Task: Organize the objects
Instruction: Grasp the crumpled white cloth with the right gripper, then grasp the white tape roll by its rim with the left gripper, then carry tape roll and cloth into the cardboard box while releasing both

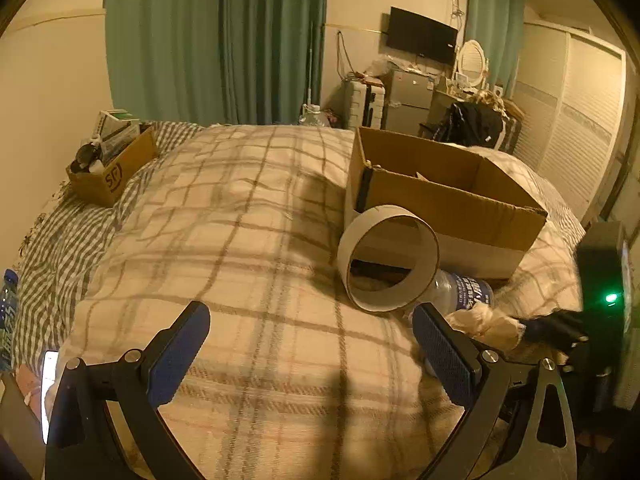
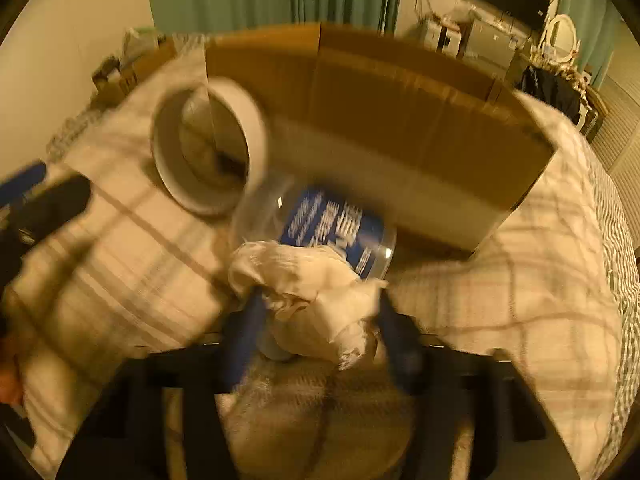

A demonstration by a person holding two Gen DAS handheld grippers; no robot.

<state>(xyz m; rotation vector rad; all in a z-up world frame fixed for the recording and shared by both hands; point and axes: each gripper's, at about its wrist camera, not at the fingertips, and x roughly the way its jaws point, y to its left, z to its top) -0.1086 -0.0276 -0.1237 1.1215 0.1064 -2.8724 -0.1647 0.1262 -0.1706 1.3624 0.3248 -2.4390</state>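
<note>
A white tape roll [image 1: 390, 258] stands on edge on the plaid blanket, against an open cardboard box [image 1: 440, 196]. A clear bottle with a blue label [image 1: 466, 292] lies beside the roll. My left gripper [image 1: 312, 344] is open and empty, low over the blanket, left of these. My right gripper [image 2: 320, 320] is shut on a crumpled white cloth [image 2: 316, 296], just in front of the bottle [image 2: 332, 228]; the cloth [image 1: 486, 322] and gripper also show in the left wrist view. The right wrist view is blurred; the roll [image 2: 208, 148] and box [image 2: 380, 128] lie ahead.
A smaller cardboard box [image 1: 108, 168] full of items sits at the bed's far left. A blue bottle [image 1: 8, 300] and a lit phone [image 1: 49, 384] lie at the left edge. Curtains, a TV, a fridge and a wardrobe stand beyond the bed.
</note>
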